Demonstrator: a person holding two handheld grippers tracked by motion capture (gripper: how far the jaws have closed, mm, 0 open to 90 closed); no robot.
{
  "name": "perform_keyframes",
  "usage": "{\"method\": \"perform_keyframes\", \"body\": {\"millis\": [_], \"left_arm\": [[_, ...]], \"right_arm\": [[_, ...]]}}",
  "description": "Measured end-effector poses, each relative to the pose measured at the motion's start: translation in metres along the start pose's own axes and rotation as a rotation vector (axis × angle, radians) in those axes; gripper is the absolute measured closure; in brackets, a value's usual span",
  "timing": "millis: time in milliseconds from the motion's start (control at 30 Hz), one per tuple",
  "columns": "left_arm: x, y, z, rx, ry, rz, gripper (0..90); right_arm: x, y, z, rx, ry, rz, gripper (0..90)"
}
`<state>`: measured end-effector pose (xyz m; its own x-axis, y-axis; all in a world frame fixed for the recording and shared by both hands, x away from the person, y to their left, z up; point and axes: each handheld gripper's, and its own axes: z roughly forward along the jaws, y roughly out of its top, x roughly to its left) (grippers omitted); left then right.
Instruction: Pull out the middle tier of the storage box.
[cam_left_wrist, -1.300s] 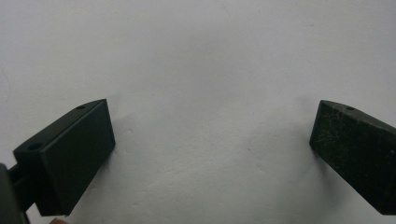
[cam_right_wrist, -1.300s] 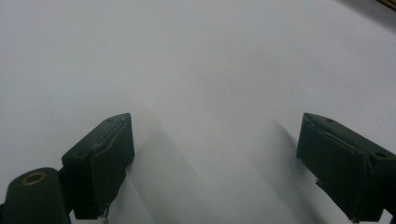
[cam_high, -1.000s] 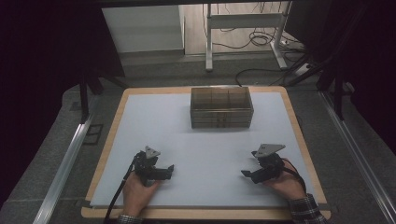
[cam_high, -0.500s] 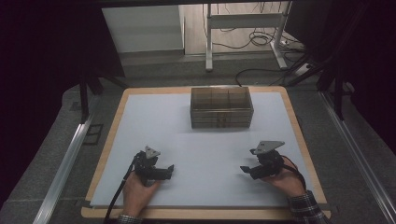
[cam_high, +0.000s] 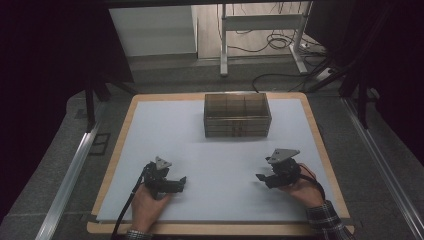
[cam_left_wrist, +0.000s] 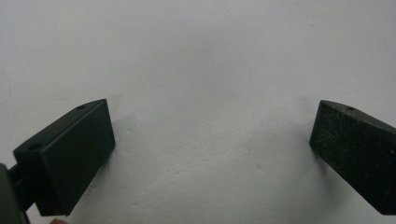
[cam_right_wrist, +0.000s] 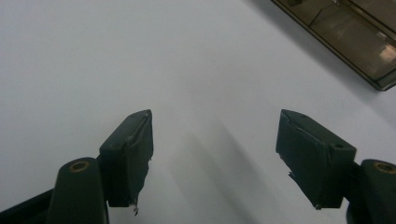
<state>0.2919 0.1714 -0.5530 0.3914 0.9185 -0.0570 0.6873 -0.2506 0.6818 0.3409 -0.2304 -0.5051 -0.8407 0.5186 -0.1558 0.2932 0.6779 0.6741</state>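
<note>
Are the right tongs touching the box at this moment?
Apart. In the high view, a wide strip of bare white mat lies between the right tongs and the box; the right gripper view shows its jaws open, with nothing between them.

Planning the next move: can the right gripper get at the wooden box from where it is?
Probably yes. The right gripper is open and holds nothing, and bare white mat lies between it and the wooden box. The left gripper sits well aside.

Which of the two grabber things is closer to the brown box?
The right gripper is closer to the brown box. It sits almost below the box's right end, and its own view catches a box corner. The left gripper sits farther off to the left.
</note>
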Motion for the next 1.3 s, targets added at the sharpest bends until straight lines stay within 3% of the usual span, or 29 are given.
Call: {"method": "perform_keyframes", "body": {"millis": [433, 733, 1300], "left_arm": [[0.0, 0.0, 0.0, 0.0, 0.0, 0.0, 0.0], [0.0, 0.0, 0.0, 0.0, 0.0, 0.0, 0.0], [0.0, 0.0, 0.0, 0.0, 0.0, 0.0, 0.0]], "right_arm": [[0.001, 0.011, 0.008, 0.0, -0.063, -0.073, 32.1], [-0.001, 0.022, 0.013, -0.017, -0.105, -0.09, 32.9], [0.001, 0.033, 0.02, -0.009, -0.21, -0.205, 37.7]]}}
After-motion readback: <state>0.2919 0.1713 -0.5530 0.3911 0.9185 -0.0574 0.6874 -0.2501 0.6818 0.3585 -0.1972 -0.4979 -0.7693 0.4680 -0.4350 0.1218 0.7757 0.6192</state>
